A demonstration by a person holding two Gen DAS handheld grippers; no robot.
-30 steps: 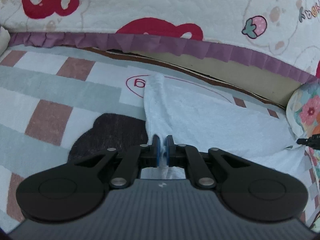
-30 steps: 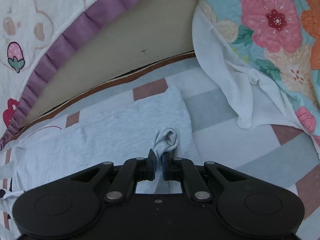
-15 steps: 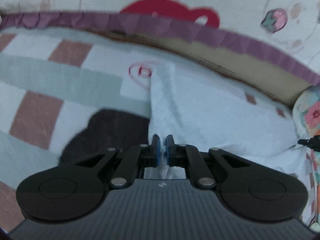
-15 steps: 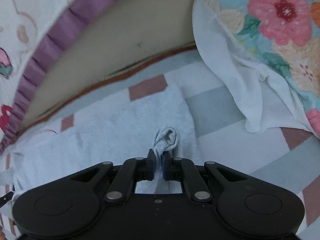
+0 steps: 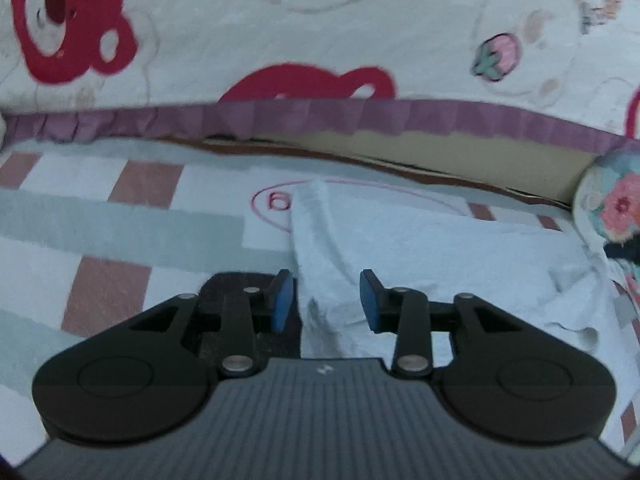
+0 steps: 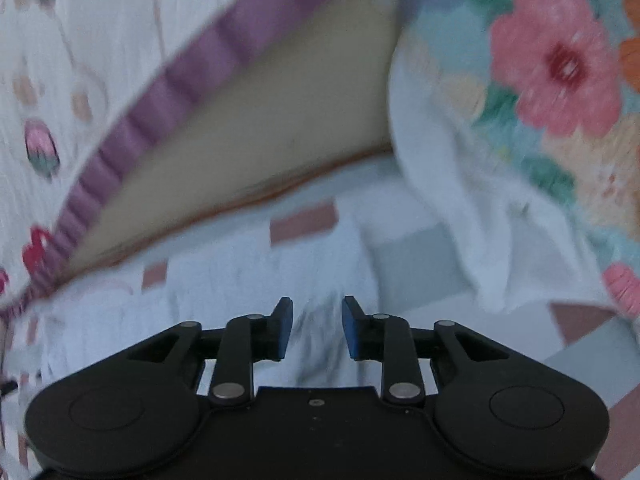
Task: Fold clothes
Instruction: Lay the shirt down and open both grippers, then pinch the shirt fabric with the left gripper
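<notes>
Checked rug [image 5: 120, 220], white towel [image 5: 420, 248] edge between both opening tools [image 5: 326, 300] [image 6: 317, 328], pads clear of it

White towel [image 5: 420, 256] — folded, lying on checked mat [image 5: 120, 220].

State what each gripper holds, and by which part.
Nothing. Left gripper and right gripper jaws are opening, pads clear of the white towel between them.
</notes>
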